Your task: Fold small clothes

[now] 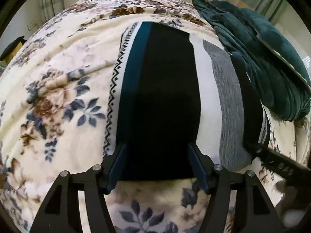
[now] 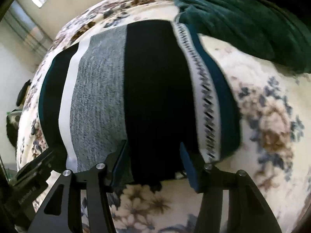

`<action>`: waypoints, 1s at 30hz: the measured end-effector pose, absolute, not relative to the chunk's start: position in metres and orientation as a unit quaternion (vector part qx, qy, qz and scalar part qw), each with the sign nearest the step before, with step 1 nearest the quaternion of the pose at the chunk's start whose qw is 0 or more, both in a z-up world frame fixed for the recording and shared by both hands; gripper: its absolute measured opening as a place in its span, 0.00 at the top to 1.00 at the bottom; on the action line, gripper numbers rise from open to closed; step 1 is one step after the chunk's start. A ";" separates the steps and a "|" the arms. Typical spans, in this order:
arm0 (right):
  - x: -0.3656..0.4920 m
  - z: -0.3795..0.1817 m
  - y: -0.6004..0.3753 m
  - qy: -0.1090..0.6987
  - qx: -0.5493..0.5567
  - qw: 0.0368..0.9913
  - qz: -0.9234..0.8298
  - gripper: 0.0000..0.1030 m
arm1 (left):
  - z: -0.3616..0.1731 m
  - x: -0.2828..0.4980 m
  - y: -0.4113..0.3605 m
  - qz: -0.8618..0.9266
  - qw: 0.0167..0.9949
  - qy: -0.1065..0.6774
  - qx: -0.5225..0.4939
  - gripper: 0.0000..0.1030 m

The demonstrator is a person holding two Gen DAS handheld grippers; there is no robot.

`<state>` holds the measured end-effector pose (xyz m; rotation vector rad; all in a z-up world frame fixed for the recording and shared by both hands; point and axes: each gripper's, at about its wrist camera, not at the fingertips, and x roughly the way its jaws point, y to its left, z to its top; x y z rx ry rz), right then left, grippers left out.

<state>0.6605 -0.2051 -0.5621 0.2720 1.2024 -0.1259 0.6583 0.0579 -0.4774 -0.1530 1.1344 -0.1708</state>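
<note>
Your striped garment [image 1: 167, 101] lies flat on the bed's floral blanket [image 1: 58, 101], banded black, white, grey and teal. Both your left gripper [image 1: 158, 165] and right gripper [image 2: 153, 163] have fingers apart over its near edge, perhaps touching. A green blanket [image 1: 272, 58] is heaped beside it; curtains [image 1: 46, 2] hang behind.

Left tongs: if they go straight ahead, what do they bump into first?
Probably the striped cloth: its black band lies right between the open left tongs, spread on the flowery blanket. How high they hover is unclear.

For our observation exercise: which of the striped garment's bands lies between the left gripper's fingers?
The wide black band. The left gripper straddles its near edge, whereas the white zigzag, teal, plain white and grey bands lie outside the fingers.
</note>
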 end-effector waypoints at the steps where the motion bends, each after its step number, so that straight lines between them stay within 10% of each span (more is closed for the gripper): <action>1: 0.654 -0.552 -0.208 0.559 0.121 0.817 -0.071 0.20 | -0.472 0.656 0.058 -0.074 0.838 0.537 -0.068 0.30; 4: 0.633 -0.518 -0.210 0.545 0.081 0.828 -0.105 0.01 | -0.446 0.643 0.057 -0.058 0.846 0.528 -0.049 0.16; 30: 0.345 -0.105 -0.178 0.394 0.016 0.911 -0.123 0.01 | -0.104 0.397 0.055 -0.062 0.909 0.413 -0.008 0.10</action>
